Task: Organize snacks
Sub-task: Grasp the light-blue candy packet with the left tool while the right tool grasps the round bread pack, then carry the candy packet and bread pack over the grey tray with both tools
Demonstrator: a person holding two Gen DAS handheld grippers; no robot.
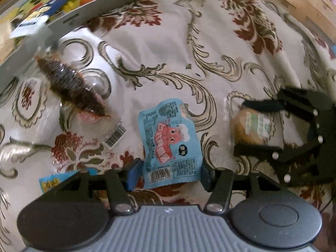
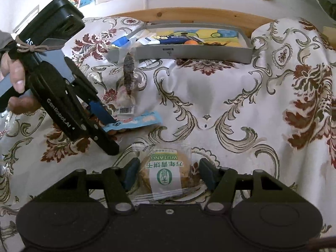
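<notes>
Nearest, left gripper (image 1: 168, 176): jaws are standing wide apart, straddling the lower end of the blue packet without pressing it.
Blue packet (image 1: 169, 142): lying flat on the floral cloth (image 1: 210, 63), running toward 12 o'clock from between the pads.
Right gripper (image 2: 168, 173): jaws are sitting spread on either side of the biscuit pack, not visibly squeezing it.
Biscuit pack (image 2: 164, 171): resting on the cloth between the right pads; from the left wrist view it is lying at 3 o'clock.
Dark snack pack (image 1: 71, 88): lying in clear wrap at 10 o'clock of the left view, beyond the blue packet, its far end touching the tray.
Grey tray (image 2: 189, 51): sitting farthest, at 12 o'clock of the right view, holding several colourful packets.
</notes>
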